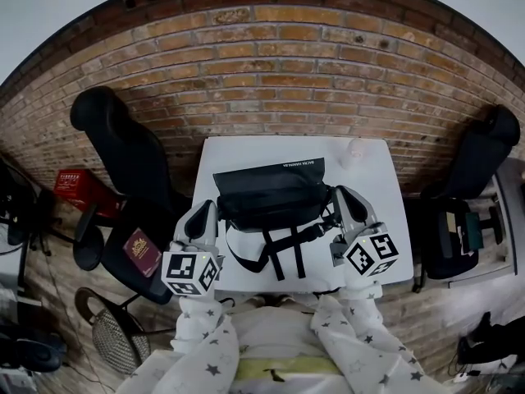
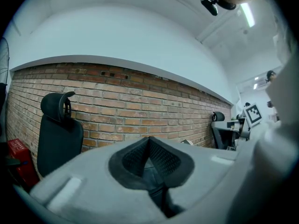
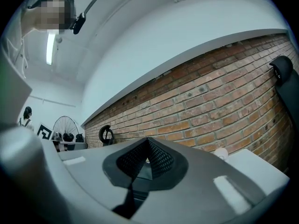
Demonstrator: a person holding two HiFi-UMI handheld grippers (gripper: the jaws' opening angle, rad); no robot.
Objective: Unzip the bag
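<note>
A black bag (image 1: 271,191) lies at the middle of a white table (image 1: 381,249) set against a brick wall (image 1: 271,72), its straps (image 1: 279,253) trailing toward the table's near edge. A person in star-printed sleeves (image 1: 197,335) holds a gripper at either end of it. The left gripper (image 1: 208,210) sits just beside the bag's left end and the right gripper (image 1: 343,197) just beside its right end. From the head view it is hard to tell whether either one touches the fabric.

Both grippers are closed with nothing between the jaws. In the left gripper view the textured pads (image 2: 133,160) meet in a seam and point at the wall above the table. In the right gripper view the pads (image 3: 161,158) are likewise pressed together.

A small white object (image 1: 354,150), possibly a cup, stands near the table's far right corner, well apart from the bag. A black office chair (image 1: 123,150) stands to the left of the table with a maroon booklet (image 1: 142,253) on its seat, and a red crate (image 1: 78,189) rests on the floor beyond it. A second black chair (image 1: 484,150) stands to the right of the table.
</note>
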